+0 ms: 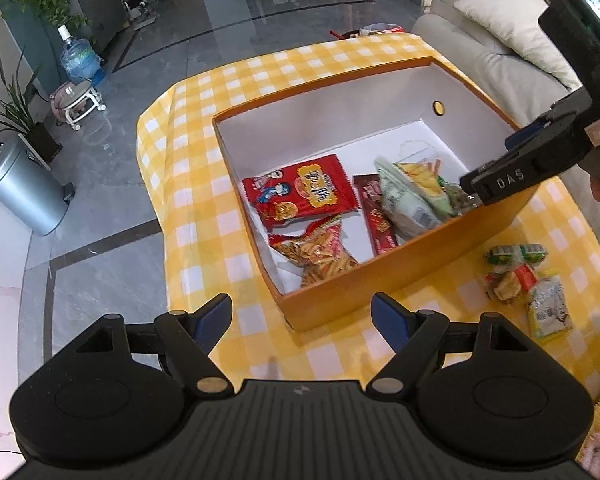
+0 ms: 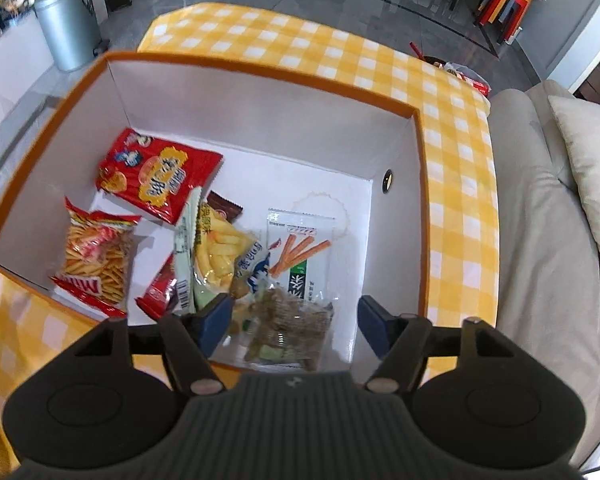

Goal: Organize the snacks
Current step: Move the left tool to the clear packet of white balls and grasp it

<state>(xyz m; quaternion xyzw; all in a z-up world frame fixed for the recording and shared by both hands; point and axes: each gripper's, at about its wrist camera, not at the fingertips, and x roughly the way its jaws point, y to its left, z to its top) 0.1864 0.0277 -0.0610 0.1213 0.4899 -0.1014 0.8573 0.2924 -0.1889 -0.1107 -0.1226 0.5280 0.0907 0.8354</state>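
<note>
Snack sorting at the orange box [image 1: 340, 300], seen from both wrist cameras. My right gripper [image 2: 292, 322] hangs over the near right corner of the box with its blue pads spread wide and nothing between them; a brown-and-green packet [image 2: 288, 328] lies directly below, on the box floor or nearly so, and I judge the deposit step to be finishing. To do it well, I lift straight up with the jaws kept wide, so neither pad snags the packet's edge or the near wall. My left gripper [image 1: 302, 326] waits outside the box over the yellow checked tablecloth [image 1: 204, 216], likewise released and empty. Already in the box: a red cracker bag [image 1: 300, 192], a bag of orange sticks [image 1: 320, 252], a dark red bar [image 1: 376, 220], a yellow chip bag [image 2: 216, 252] and a white stick-snack packet [image 2: 300, 244]. Three small packets [image 1: 528, 284] remain on the cloth to the right of the box, close together, so I judge them the next targets; the right gripper is nearer. Obstacles: the box wall stands between the grippers and those packets, and the crowded near right corner leaves little bare floor, whereas the far half is free. A sofa [image 2: 540, 216] borders the table on that side.
</note>
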